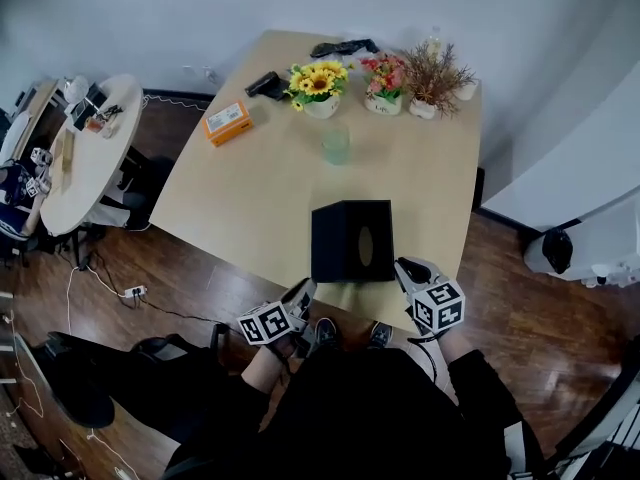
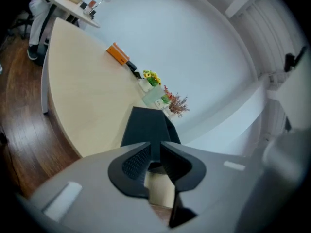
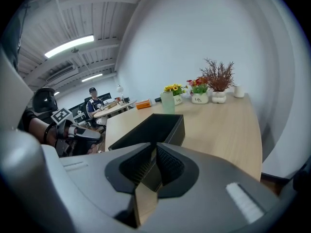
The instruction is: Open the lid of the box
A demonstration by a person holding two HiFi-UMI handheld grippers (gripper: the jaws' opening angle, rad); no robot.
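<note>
A black box with an oval hole in its top stands near the front edge of the beige table. My left gripper is at its front left corner. In the left gripper view the jaws stand a narrow slit apart with the box's near corner in the gap, and the pads do not visibly press on it. My right gripper is at the front right corner. There its pads close on the box's near edge.
Behind the box stand a pale green cup, three flower pots and an orange carton. Black items lie at the far edge. A round side table with clutter is at the left. Cables cross the wooden floor.
</note>
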